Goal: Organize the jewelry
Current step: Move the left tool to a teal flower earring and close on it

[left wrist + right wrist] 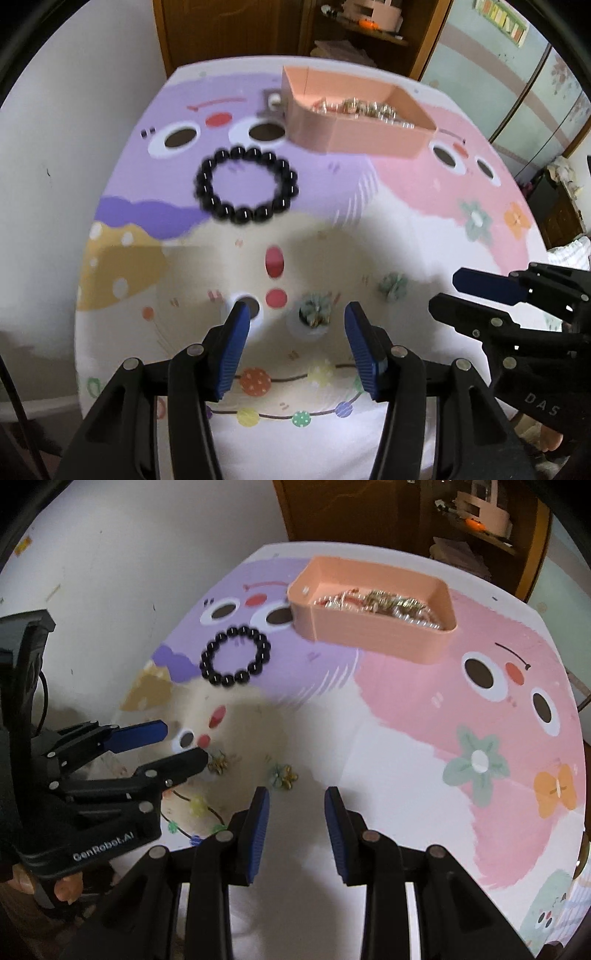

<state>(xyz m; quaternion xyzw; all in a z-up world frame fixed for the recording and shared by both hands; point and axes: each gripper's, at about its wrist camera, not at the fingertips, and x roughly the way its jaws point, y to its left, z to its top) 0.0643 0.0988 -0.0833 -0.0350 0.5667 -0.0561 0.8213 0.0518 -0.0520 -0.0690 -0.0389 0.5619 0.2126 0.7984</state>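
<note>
While the left gripper [295, 325] hung with jaws spread and empty above a small flower earring [314, 314], the black bead bracelet [246, 184] lay loose on the cartoon table cover [424, 192], short of the pink box [362, 136] already holding gold pieces; sorting looked partly done. From the right wrist, the right gripper [297, 808] stood parted on nothing; two flower earrings [282, 775] waited near it, the left tool crowding them.
</note>
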